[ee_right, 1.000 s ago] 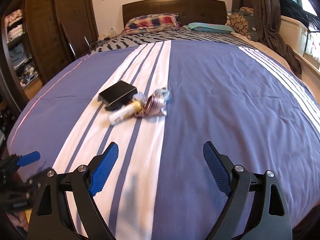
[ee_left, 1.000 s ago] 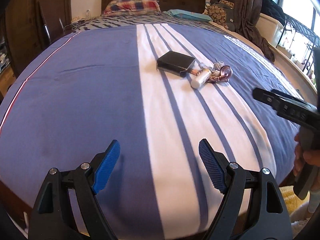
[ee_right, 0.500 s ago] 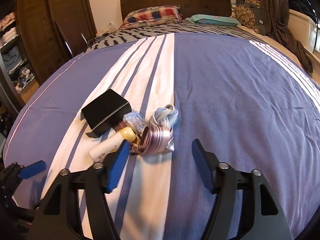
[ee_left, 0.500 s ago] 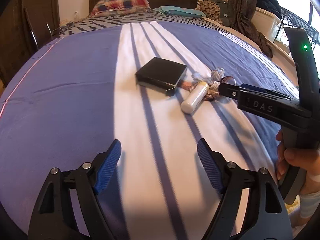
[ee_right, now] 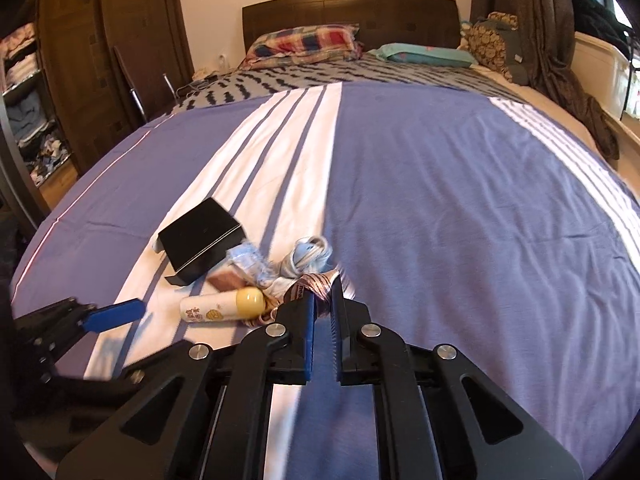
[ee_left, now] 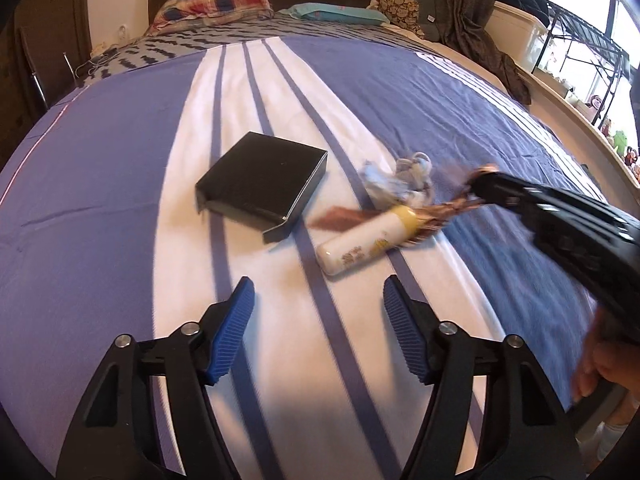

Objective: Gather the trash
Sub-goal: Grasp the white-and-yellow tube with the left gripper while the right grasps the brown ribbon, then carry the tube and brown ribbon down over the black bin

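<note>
Your left gripper (ee_left: 318, 316) has been narrowing, half open and empty, with the white bottle (ee_left: 360, 246) just ahead, long axis slanting up-right, cartoon print unreadable, while your right gripper (ee_right: 322, 312) has snapped shut on the striped wrapper (ee_right: 316, 284) beyond, by the black box (ee_left: 262, 182).

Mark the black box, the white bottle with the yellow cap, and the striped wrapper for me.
black box (ee_left: 260, 170): left wrist view, middle of its top face.
white bottle (ee_left: 356, 248): left wrist view, on its printed body.
striped wrapper (ee_right: 316, 282): right wrist view, shiny part just ahead of the claw tips.
</note>
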A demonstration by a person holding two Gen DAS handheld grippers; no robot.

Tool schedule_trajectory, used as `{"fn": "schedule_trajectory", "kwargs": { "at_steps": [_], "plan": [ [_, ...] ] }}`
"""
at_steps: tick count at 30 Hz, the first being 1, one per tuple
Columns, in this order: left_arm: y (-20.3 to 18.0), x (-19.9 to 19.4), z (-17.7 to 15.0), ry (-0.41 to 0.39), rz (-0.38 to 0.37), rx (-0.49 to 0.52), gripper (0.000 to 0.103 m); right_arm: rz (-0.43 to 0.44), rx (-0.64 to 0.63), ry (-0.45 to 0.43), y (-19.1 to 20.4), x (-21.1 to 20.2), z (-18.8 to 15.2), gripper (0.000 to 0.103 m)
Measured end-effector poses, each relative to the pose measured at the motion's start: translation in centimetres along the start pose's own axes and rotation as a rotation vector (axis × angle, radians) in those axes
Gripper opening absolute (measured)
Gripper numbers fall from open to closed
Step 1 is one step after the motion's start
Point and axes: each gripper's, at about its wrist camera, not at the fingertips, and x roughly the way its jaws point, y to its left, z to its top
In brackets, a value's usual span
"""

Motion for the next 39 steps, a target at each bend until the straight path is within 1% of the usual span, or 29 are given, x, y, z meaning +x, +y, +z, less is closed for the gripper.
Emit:
{"fn": "schedule_trajectory", "kwargs": {
  "at_steps": [2, 4, 9, 10, 11, 13, 15, 17, 21, 22, 23, 24, 26, 30, 32, 39],
  "plan": [
    [-0.2, 0.5, 0.3, 0.003, -0.013, 0.0, 0.057, -0.008, 0.001, -0.01, -0.7, -0.7, 0.1, 0.008],
    [-0.6, 1.1, 0.6, 0.006, -0.029, 0.009, 0.057, -0.016, 0.003, -0.012, -1.2, -1.3, 0.2, 0.008],
    [-2.2, 1.9, 1.1, 0.012, -0.034, 0.059, 0.059, -0.046, 0.01, -0.019, -2.4, -2.3, 0.2, 0.008],
    [-2.3, 2.0, 1.2, 0.017, -0.036, 0.054, 0.061, -0.055, 0.015, -0.022, -2.8, -2.5, 0.2, 0.008],
    [-2.4, 2.0, 1.2, 0.019, -0.041, 0.047, 0.067, -0.062, 0.018, -0.027, -3.2, -2.8, 0.2, 0.008],
    [-2.8, 2.2, 1.4, 0.026, -0.068, 0.03, 0.072, -0.076, 0.026, -0.032, -3.9, -3.1, 0.2, 0.008],
    [-3.3, 2.5, 1.5, 0.03, -0.076, 0.027, 0.076, -0.086, 0.031, -0.035, -4.6, -3.4, 0.0, 0.008],
    [-3.9, 2.9, 1.8, 0.034, -0.068, 0.026, 0.078, -0.091, 0.036, -0.036, -5.2, -3.6, -0.1, 0.008],
    [-4.2, 3.6, 2.3, 0.044, -0.044, 0.017, 0.077, -0.091, 0.041, -0.037, -6.2, -3.8, -0.5, 0.008],
    [-4.2, 3.6, 2.3, 0.044, -0.039, 0.018, 0.075, -0.09, 0.042, -0.037, -6.3, -3.9, -0.6, 0.008],
    [-4.3, 3.6, 2.3, 0.043, -0.029, 0.02, 0.069, -0.091, 0.041, -0.038, -6.4, -3.9, -0.6, 0.008],
    [-4.3, 3.6, 2.3, 0.042, -0.021, 0.022, 0.065, -0.093, 0.041, -0.039, -6.5, -4.0, -0.6, 0.008],
    [-4.2, 3.4, 2.1, 0.042, -0.023, 0.024, 0.065, -0.093, 0.045, -0.04, -6.7, -4.3, -0.8, 0.008],
    [-4.1, 2.1, 1.1, 0.038, -0.01, 0.031, 0.065, -0.083, 0.044, -0.049, -6.3, -5.4, -1.5, 0.008],
    [-4.0, 0.8, 0.0, 0.032, -0.009, 0.026, 0.065, -0.07, 0.043, -0.056, -5.8, -6.3, -2.0, 0.008],
    [-2.8, -5.5, -4.7, -0.017, 0.027, 0.016, 0.065, -0.036, 0.021, -0.077, -3.2, -9.7, -4.1, 0.007]
  ]
}}
